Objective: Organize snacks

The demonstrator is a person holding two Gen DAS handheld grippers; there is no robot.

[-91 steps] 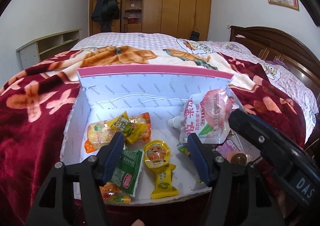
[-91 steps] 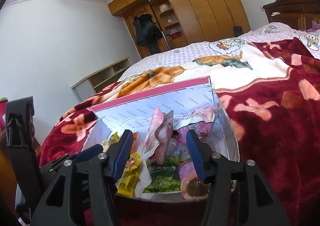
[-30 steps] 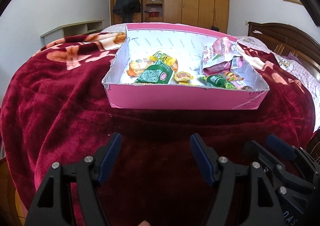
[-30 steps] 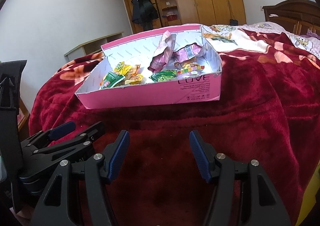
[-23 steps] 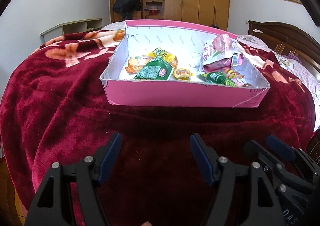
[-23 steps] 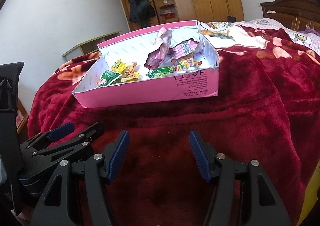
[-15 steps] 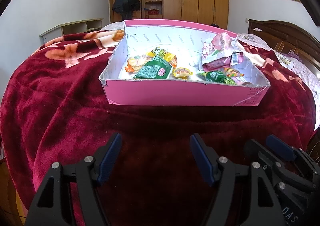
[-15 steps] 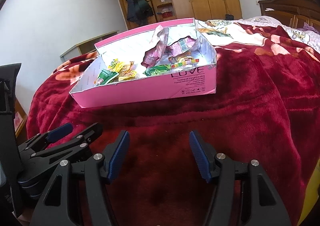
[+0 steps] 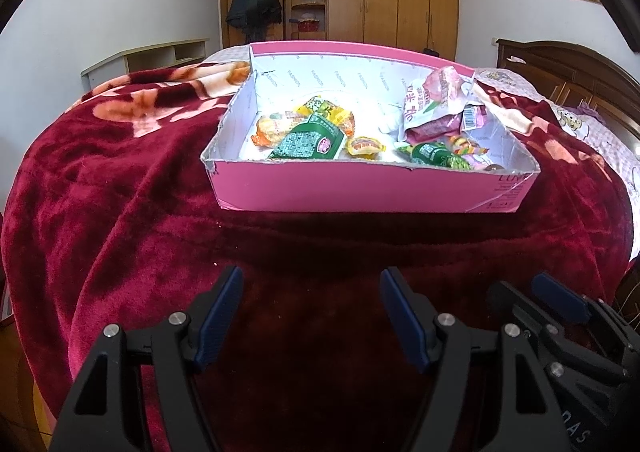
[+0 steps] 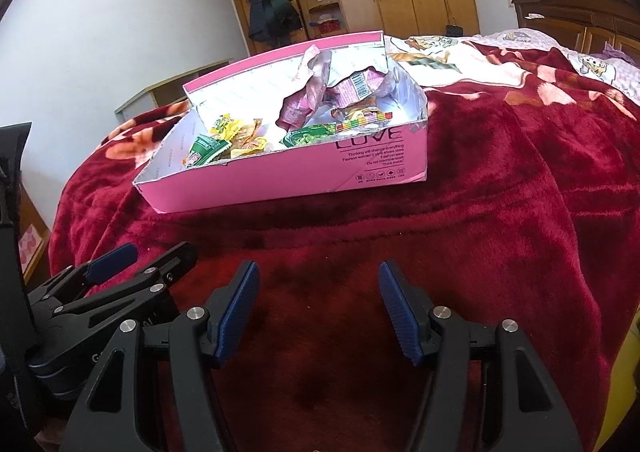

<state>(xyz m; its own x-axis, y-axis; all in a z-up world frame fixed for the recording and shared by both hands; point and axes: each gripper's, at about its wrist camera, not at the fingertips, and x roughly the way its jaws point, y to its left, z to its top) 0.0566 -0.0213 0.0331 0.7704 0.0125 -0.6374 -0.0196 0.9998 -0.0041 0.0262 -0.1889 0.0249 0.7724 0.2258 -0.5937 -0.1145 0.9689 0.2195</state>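
Three seconds ago both my grippers were right over the snacks; now they hang well back from the box, above the red blanket. My left gripper and right gripper both stand with jaws wide apart, holding nothing. The near wall of the box hides the floor and the lower parts of the packets. On the left side lie a green packet and yellow and orange sweets, overlapping. On the right a pink pouch leans against the wall, with a second green packet below it. The small print on the box's corner is too small to read.
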